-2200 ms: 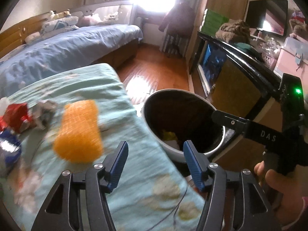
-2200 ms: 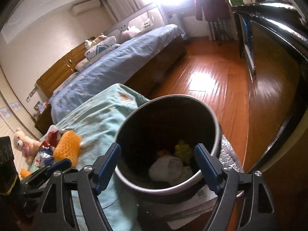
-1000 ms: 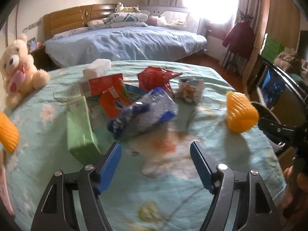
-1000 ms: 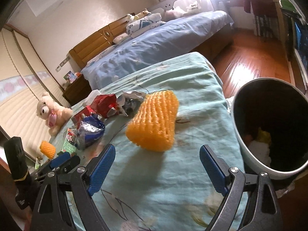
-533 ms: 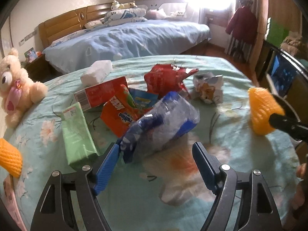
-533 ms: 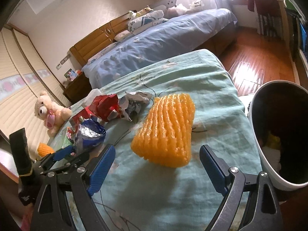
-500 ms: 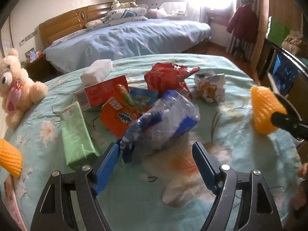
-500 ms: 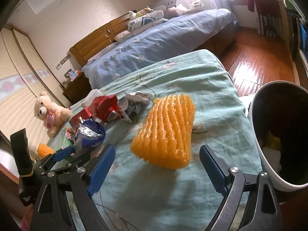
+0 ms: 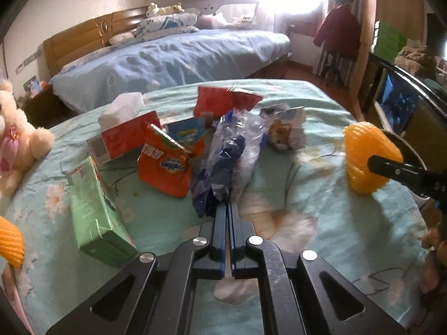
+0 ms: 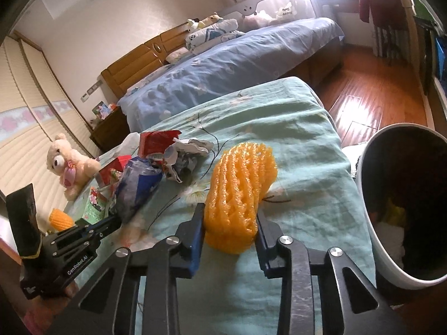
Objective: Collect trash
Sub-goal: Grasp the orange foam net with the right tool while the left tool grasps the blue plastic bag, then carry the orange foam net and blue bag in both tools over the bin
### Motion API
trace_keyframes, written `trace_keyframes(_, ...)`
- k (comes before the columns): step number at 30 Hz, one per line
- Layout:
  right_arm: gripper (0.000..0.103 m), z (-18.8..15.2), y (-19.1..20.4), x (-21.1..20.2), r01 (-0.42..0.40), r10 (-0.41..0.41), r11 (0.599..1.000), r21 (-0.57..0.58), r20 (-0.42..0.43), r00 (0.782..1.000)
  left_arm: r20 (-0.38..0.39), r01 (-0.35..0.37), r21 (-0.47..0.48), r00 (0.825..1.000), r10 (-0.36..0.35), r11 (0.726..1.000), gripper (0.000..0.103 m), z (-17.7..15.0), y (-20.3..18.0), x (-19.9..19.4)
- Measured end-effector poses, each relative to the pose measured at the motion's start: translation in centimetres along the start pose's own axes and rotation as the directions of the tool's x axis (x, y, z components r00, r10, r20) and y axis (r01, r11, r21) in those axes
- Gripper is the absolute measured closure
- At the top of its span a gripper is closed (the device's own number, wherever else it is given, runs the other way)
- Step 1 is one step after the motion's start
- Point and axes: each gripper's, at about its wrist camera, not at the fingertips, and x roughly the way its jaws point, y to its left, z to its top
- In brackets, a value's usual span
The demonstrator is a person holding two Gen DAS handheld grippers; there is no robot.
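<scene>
My left gripper is shut on the near end of a crumpled clear and blue plastic wrapper, which lies on the teal bedspread. My right gripper is shut on an orange foam fruit net that rests on the same spread. The net also shows at the right in the left wrist view. The white trash bin with a dark inside stands just right of the bed edge, with some trash in it.
More trash lies behind the wrapper: an orange snack bag, a red box, a green carton, a red bag, a crumpled white pack, a tissue. A teddy bear sits left. Another orange net lies far left.
Both grippers were open half a second ago. The left one has closed on the plastic wrapper and the right one has closed on the orange foam net.
</scene>
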Motion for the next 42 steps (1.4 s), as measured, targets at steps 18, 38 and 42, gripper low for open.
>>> trace_keyframes(18, 0.072, -1.0, -2.4, -3.8, -0.018, 0.016, 0.999, 0.047, 0.044, 0.999, 0.052, 0.131, -0.056, 0.99, -0.128, 0.99, 0.103, -1.4, -1.8, -3.9)
trace_keyframes(38, 0.072, -1.9, -8.2, -9.0, 0.072, -0.085, 0.988, 0.134, 0.098, 0.992, 0.033, 0.278, 0.063, 0.959, -0.281, 0.958, 0.103, 0.2, -9.7, -3.2)
trace_keyframes(42, 0.072, -2.0, -9.3, -9.7, 0.091, -0.107, 0.985, 0.148, 0.104, 0.989, 0.028, 0.292, 0.081, 0.955, -0.295, 0.953, 0.103, 0.6, -11.0, -2.8)
